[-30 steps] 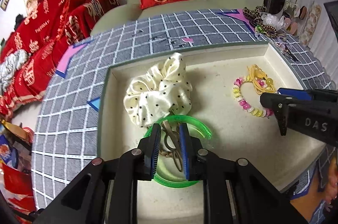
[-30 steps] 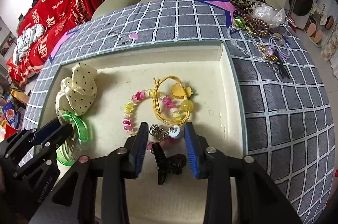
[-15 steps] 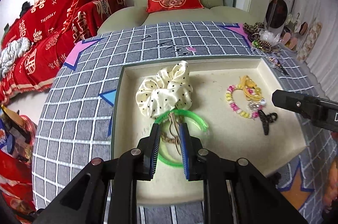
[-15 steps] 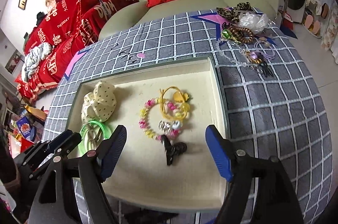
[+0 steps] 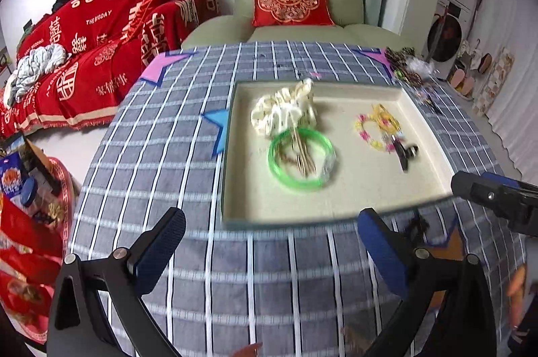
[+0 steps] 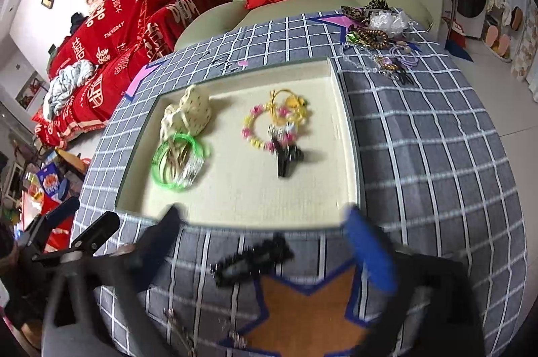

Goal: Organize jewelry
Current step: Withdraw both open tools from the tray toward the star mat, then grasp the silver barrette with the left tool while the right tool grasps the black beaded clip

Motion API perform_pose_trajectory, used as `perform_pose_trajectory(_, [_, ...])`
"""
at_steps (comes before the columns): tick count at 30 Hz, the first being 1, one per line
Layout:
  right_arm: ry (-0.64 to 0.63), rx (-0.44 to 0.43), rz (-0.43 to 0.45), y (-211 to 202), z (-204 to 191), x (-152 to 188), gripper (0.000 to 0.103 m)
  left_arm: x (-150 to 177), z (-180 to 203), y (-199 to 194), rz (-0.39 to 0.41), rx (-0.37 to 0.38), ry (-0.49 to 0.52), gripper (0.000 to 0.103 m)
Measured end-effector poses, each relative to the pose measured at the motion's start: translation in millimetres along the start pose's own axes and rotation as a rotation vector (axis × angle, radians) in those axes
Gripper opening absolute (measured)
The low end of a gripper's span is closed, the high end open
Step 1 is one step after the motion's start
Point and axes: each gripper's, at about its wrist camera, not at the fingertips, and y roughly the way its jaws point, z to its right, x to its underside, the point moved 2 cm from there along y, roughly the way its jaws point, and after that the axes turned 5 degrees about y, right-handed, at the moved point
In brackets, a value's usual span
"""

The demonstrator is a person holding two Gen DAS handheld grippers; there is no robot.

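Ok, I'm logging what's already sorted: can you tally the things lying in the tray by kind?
Scrunchie: 1
Green bangle: 1
Bronze hair clip inside the bangle: 1
Beaded bracelet: 1
Yellow hair tie: 1
Black claw clip: 1
Total in the tray: 6; blur may hide small pieces.

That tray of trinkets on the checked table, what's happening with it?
A person is sorting jewelry with a handheld gripper in each hand. The cream tray holds a dotted scrunchie, a green bangle, a beaded bracelet and a black clip. Both the left gripper and right gripper hang over the table's near edge, jaws opening and holding nothing. More pieces wait at the far corner.
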Motion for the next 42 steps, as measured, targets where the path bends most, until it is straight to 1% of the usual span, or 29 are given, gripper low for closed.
perform_pose_trajectory(2, [0.004,-0.001,0.013,-7.4,0.3,11.6,0.103,13.6,-0.3,-10.8,-0.013,0.01,-0.01,0.103])
perform_pose_trajectory(5, [0.01,-0.002,0.008,-17.6,0.5,29.1,0.103,31.1,-0.4,-18.3,-0.034,0.02,-0.017,0.103])
perform_pose_trajectory(9, [0.013,-0.015,-0.046,-25.6,1.8,51.8,0.103,56.2,0.7,-30.1,-0.055,0.016,-0.027,0.103])
perform_pose_trajectory(12, [0.007,0.005,-0.073,-32.2,3.7,71.0,0.103,75.1,1.8,-37.6,-0.068,-0.002,-0.03,0.103])
perform_pose_trajectory(17, [-0.011,0.036,-0.07,-43.9,7.2,97.4,0.103,100.2,6.4,-48.7,-0.071,-0.037,-0.009,0.103])
perform_pose_trajectory(21, [-0.019,0.05,-0.083,-49.3,11.9,118.2,0.103,114.4,8.7,-55.5,-0.071,-0.048,-0.011,0.103])
perform_pose_trajectory(31, [-0.019,0.073,-0.076,-60.9,23.1,148.0,0.103,136.9,12.6,-60.9,-0.088,-0.066,-0.031,0.103])
perform_pose_trajectory(36, [-0.019,0.078,-0.083,-60.1,28.7,160.1,0.103,147.4,10.9,-57.5,-0.122,-0.035,-0.053,0.103])
perform_pose_trajectory(42, [-0.019,0.094,-0.082,-59.5,38.4,164.5,0.103,152.9,7.5,-46.2,-0.158,-0.007,-0.121,0.103])
